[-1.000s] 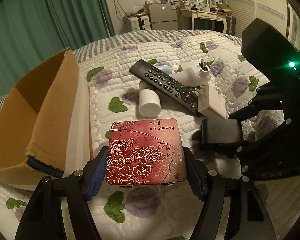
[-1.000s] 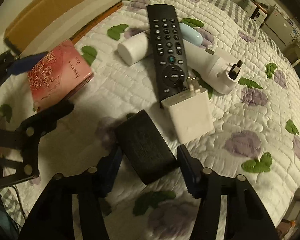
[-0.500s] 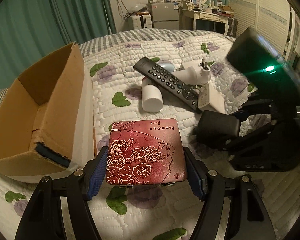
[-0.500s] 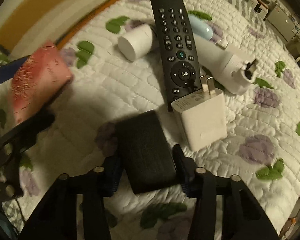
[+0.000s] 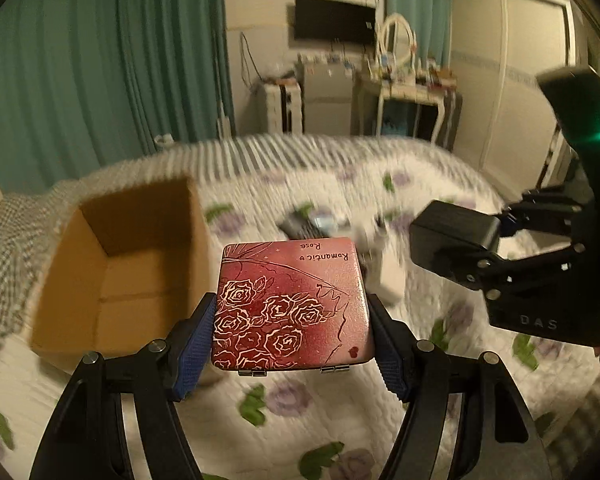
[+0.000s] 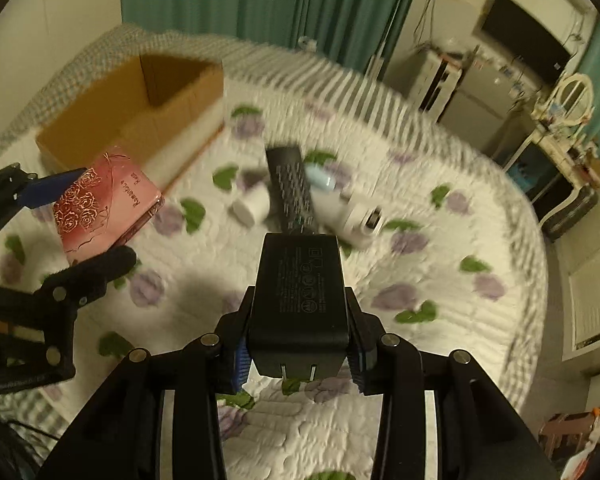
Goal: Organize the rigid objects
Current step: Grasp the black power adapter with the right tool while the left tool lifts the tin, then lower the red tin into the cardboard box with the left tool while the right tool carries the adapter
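Bed: covered by a white quilt printed with purple roses and green leaves, a checked sheet at its far edge, blurred in both views.

Cardboard box: open at the top, stood on the bed at its left side, inside bare as far as visible.

Left gripper: held above the bed, just right of the cardboard box, jaws spread wide and clamped on the two sides of the red tin. Blue pads pressed against the tin's edges.

Right gripper: held above the bed, well right of the cardboard box, jaws just drawn in and now gripping the black adapter by its flanks.

Red tin: flat, rose pattern on the lid, words "Romantic Rose" at the far edge, two small hinges at the near edge, lifted clear of the quilt, level with the box's near corner.

Black adapter: rectangular, printed markings on top, two metal prongs pointing back toward the camera, lifted clear of the quilt.

Remote control: black, lay on the bed to the right of the cardboard box, beyond the adapter.

White cylinder: lay against the remote's left side.

White plug-shaped device: lay against the remote's right side.

Pale blue item: partly tucked behind the remote, kind unclear.
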Demonstrator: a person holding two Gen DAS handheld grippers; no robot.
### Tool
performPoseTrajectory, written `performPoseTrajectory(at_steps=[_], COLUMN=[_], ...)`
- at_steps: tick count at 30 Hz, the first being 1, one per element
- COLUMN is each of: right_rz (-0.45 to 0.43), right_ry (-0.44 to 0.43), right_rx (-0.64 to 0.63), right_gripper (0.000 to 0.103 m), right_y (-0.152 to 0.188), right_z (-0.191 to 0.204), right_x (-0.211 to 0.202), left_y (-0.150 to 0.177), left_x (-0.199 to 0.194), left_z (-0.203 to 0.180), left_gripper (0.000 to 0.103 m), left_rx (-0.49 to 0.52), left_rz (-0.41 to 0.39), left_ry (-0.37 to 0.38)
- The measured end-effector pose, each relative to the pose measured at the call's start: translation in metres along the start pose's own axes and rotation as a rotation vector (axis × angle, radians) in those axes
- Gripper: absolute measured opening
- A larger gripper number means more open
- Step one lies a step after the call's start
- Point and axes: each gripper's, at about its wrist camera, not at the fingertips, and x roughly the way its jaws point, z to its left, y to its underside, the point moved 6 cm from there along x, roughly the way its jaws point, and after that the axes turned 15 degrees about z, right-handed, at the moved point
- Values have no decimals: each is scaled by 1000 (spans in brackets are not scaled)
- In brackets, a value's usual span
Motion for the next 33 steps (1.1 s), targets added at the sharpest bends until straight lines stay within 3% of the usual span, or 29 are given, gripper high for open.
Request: performPoseTrajectory(at_steps=[7,13,18,22,28,33], right_rz=[-148,-248,-258,-248,-196,-166], right_ry=[9,-36,-90,-131,-130,-125], right_rx=[10,-7,-29,-26,-20,-14], right_gripper=[38,38,38,38,38,38], right_y=[-43,-93,-129,-152,-164,-163], right_z=[21,57,90,108,121,123], right_x=[-73,-102,-87,-62,-26,-8], left_y=[-37,-45,-37,-26,-18,-17], left_x=[-45,-34,5,33,65,60], left_z=[67,142,184,186,188,190], left_gripper=[72,72,72,72,74,75], left_rx=[-84,-167,-199,-174,-149,-158], left_rz=[-92,-73,4,36,71,57], left_ry=[-8,-86,-127,-118,-72,-86])
